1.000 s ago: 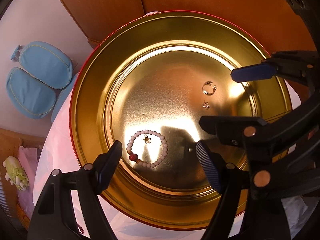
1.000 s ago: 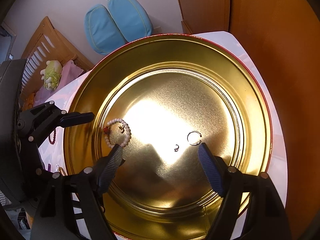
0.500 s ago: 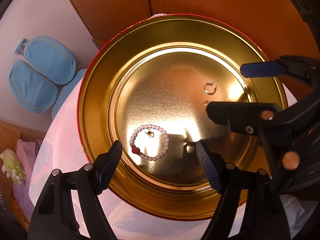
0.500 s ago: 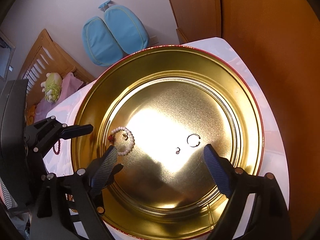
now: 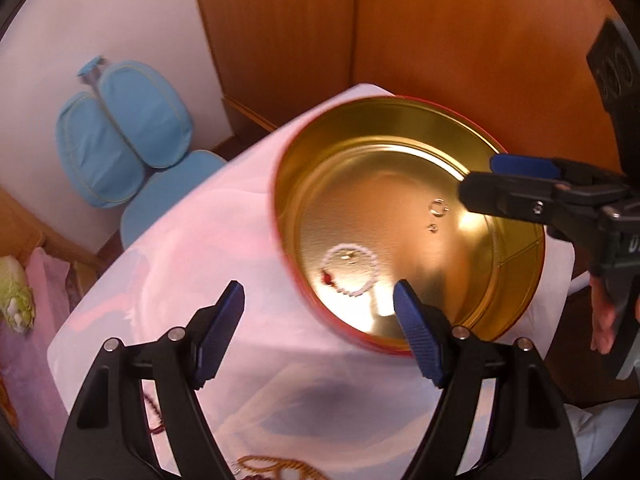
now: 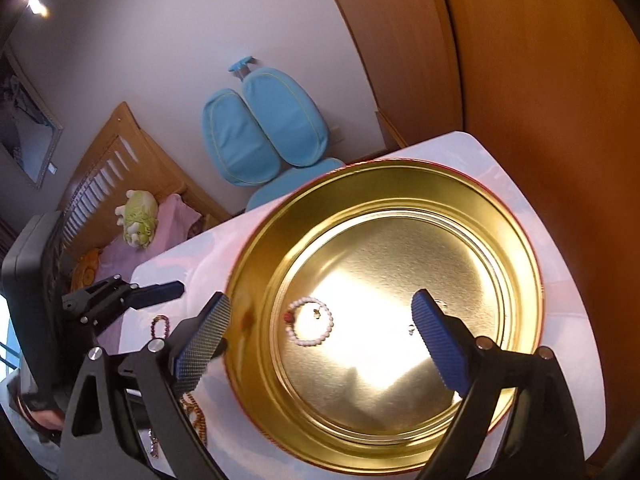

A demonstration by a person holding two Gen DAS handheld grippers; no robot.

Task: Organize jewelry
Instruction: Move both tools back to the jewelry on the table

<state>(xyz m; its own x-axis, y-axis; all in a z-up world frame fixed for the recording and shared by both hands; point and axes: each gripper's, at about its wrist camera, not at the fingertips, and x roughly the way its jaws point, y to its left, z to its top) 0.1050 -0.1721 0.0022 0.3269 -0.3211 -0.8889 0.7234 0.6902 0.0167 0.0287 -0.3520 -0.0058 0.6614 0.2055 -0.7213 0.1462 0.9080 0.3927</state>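
A round gold tin (image 5: 292, 176) (image 6: 256, 256) with a red outer wall stands on the white table. Inside lie a white bead bracelet (image 5: 351, 269) (image 6: 309, 321) with a red bead, a small charm (image 6: 317, 313) inside its loop, a silver ring (image 5: 438, 208) and a tiny earring (image 5: 433, 228) (image 6: 411, 327). My left gripper (image 5: 319, 308) is open and empty, over the table at the tin's left front wall. My right gripper (image 6: 320, 334) is open and empty above the tin; it also shows in the left wrist view (image 5: 520, 176).
A dark red bead bracelet (image 6: 159, 326) and a brown bead chain (image 6: 196, 412) (image 5: 276, 465) lie on the white cloth (image 5: 200, 248) left of the tin. A blue chair (image 5: 120, 152), a wooden bed with a plush toy (image 6: 138, 218) and orange wood panels stand behind.
Both grippers have pulled back and up from the tin. The left one has swung left, off the tin and over the cloth. The jewelry in the tin has not moved.
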